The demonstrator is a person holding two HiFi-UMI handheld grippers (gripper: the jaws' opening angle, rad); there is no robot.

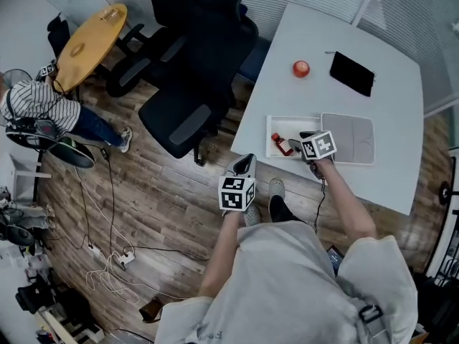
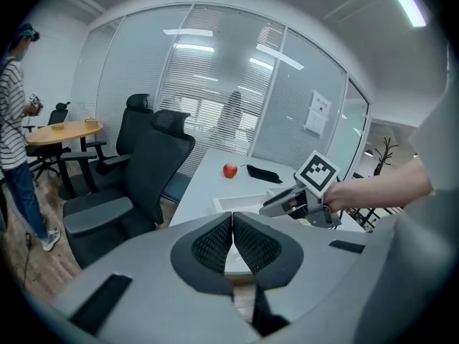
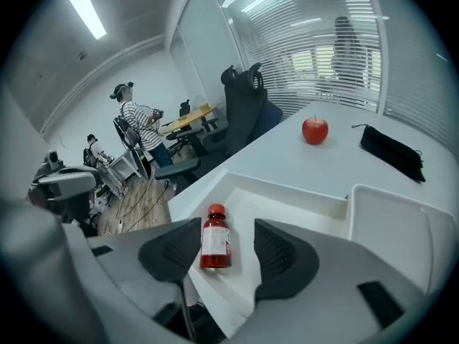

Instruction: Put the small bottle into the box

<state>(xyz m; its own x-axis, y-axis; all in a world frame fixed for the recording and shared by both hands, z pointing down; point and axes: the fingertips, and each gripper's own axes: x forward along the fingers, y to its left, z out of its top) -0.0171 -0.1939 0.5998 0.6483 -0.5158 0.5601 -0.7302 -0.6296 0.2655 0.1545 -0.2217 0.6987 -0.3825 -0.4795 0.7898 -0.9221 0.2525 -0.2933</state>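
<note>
The small red bottle with a white label lies on the floor of the white box, between the spread jaws of my right gripper. The pads stand clear of it on both sides, so that gripper is open. The head view shows the bottle in the box near the table's front edge, with the right gripper just over it. My left gripper hangs off the table's edge above the floor. Its jaws are shut with nothing between them.
A white lid lies right of the box. Farther back on the white table are a red apple and a black pouch. Black office chairs stand left of the table. A person in a striped shirt sits at far left.
</note>
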